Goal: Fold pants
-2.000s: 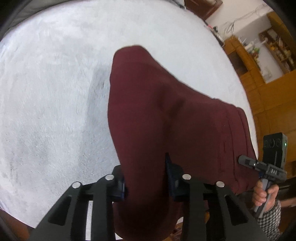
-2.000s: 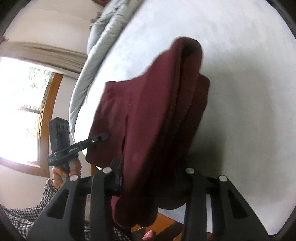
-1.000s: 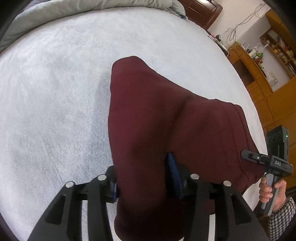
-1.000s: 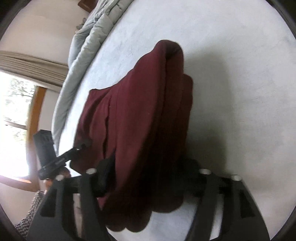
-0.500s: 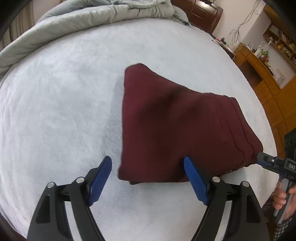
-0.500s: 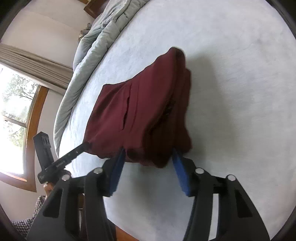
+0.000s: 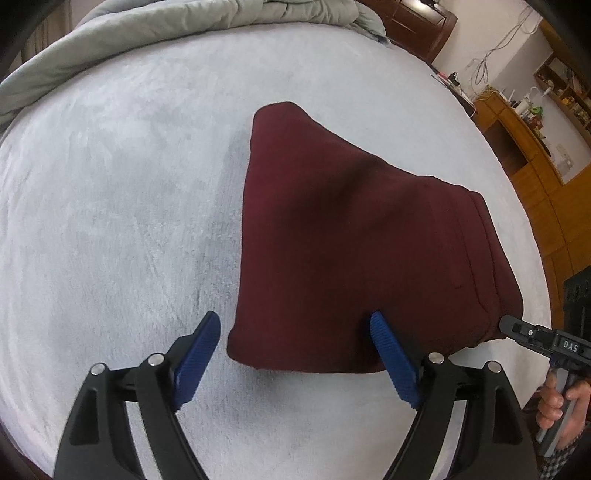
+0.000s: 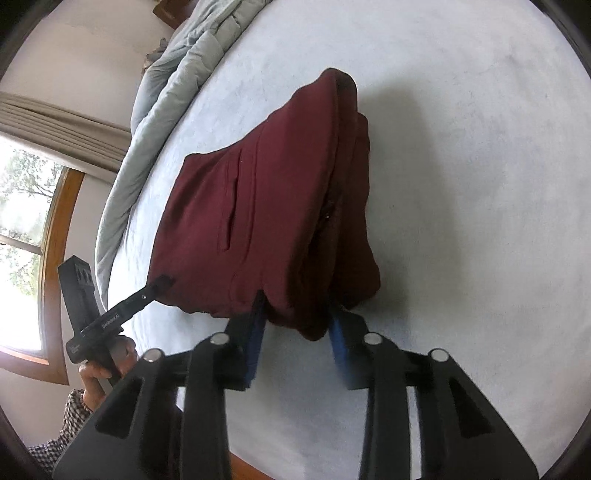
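Maroon pants (image 7: 354, 251) lie as a folded bundle on the pale grey bed cover (image 7: 110, 221), near edge just ahead of both sets of tongs.

Left tongs (image 7: 295, 354): jaws have just been opening and stand wide apart. The near left corner of the bundle lies between the blue pads (image 7: 391, 358) but neither pad presses on it. Nothing held.

Right tongs (image 8: 295, 332): jaws have just been closing. Blue pads sit either side of the bulging near right corner of the bundle, where several layers stack. Pads appear to touch cloth on both sides; I judge a light pinch, not certain it is firm.

Fold looks close to done; the layers at the right corner are uneven and splayed.

Risks:
- If the right tongs pull back while pinching, the top layers drag and the stack skews or opens.
- A pinch catching only the outer layer would peel it off the rest.
- Left tongs sit low by the edge; a careless withdrawal could snag the corner.

Grey duvet (image 7: 184, 26) lies well beyond the bundle, out of the way.
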Motion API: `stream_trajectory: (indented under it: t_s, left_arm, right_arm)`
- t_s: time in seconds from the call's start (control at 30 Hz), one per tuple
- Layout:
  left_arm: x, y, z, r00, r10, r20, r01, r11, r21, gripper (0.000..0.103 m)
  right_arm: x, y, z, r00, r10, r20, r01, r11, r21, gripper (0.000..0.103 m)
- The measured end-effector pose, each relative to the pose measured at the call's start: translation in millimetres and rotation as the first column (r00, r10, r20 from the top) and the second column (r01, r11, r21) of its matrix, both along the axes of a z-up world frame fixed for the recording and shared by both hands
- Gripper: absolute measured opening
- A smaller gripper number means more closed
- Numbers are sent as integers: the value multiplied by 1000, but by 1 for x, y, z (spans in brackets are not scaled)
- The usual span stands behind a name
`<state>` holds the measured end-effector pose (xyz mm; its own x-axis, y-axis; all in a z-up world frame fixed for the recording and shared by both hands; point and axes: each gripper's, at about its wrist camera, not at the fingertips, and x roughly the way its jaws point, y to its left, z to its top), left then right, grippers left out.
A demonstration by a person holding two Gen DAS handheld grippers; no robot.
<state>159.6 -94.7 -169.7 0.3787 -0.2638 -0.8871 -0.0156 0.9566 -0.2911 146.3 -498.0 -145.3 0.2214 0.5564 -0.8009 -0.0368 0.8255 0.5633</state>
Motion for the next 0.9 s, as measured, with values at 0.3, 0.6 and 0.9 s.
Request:
stream_trajectory:
  t_s: [0.3, 0.6, 0.9]
  left_arm:
    - [-30, -16, 51, 996, -8, 90, -3, 992, 126, 99]
    - [-59, -31, 96, 987, -36, 156, 9, 986, 168, 99]
    - [-81, -31, 129, 975, -35, 221, -6, 983, 182, 99]
  right_arm:
    - [-23, 18, 54, 993, -26, 118, 43, 989, -144, 73]
    - [-45, 50, 91, 980, -13, 199, 80, 941, -330, 90]
    - [-61, 65, 109, 971, -73, 229, 174, 869, -463, 97]
